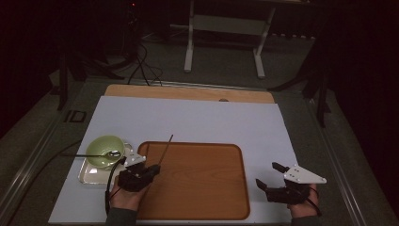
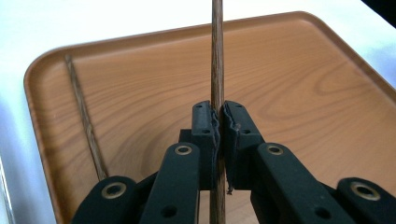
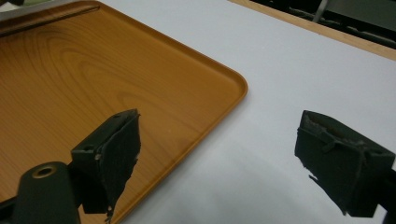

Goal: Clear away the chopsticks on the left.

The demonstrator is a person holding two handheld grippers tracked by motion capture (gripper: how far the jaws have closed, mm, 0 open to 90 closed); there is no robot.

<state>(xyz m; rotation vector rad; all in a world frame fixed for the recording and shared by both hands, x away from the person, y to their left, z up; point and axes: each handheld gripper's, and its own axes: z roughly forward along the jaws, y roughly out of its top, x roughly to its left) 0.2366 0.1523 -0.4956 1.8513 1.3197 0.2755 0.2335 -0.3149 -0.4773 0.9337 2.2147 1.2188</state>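
We pinch the chopstick [image 2: 217, 70] mid-shaft, left fingers [image 2: 205, 128] clamped; it looks light, stiff, slippery. Right gripper [image 1: 272, 175], at tray's [image 1: 226, 207] three o'clock, gapes empty.

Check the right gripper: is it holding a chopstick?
No. In the right gripper view, the right gripper has its jaws wide apart with nothing between them, above the white mat beside the wooden tray.

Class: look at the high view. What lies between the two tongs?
The wooden tray. The left tongs, clamped on a chopstick, sit at its left edge; the open right tongs hover over the white mat beyond its right rim.
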